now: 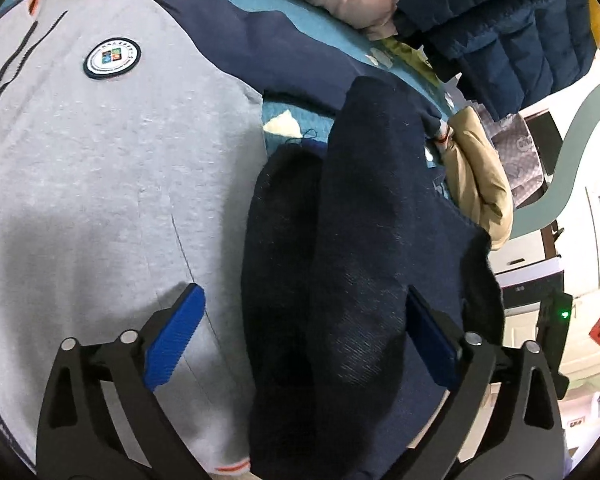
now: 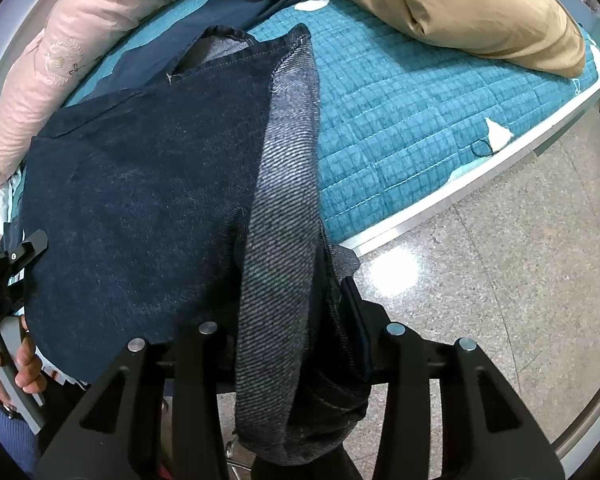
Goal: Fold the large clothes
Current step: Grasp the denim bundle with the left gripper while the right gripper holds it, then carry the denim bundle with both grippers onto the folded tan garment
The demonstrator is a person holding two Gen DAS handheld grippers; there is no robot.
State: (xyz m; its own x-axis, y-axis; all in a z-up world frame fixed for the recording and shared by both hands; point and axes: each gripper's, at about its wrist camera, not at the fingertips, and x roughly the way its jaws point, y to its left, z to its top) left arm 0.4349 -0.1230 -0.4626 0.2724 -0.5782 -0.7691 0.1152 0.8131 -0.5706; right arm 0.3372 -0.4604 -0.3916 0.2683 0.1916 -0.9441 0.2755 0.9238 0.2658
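left gripper [image 1: 302, 344] spread wide, blue ribbed pads [image 1: 175, 340] clear of the cloth, gripping nothing; dark navy denim jeans [image 1: 340, 280] run between the jaws but the pads don't press on them. right gripper [image 2: 300, 344] clenched on a bunched fold of the same dark denim jeans [image 2: 148, 200], pale twill underside turned out and hanging down between its fingers over the floor.

jeans lie folded lengthwise on the bed, one end draped off the bed edge at the right gripper, the rest across the lower part of a grey zip-up sweatshirt with navy sleeves and a round chest badge [image 1: 100, 160]. sweatshirt is spread flat on the bed, orange-striped hem just beside the jeans; its navy sleeve reaches toward the far side.

around: pink quilted puffer jacket [image 2: 80, 48] heaped along the far bed edge, tan puffer jacket [image 2: 480, 12] bunched at the bed corner, dark blue quilted puffer jacket [image 1: 500, 32] hanging above the corner in the left wrist view. these crowd the far side; none touch the jeans as far as can be seen.

a person's hand [image 2: 24, 364] grips the handle of the other gripper at the left edge of the right wrist view.

surface: bed with teal quilted cover with white patches [image 2: 400, 128], white frame. speckled grey polished stone floor [image 2: 500, 260] with a light glare. white walls and dark furniture in the room behind.
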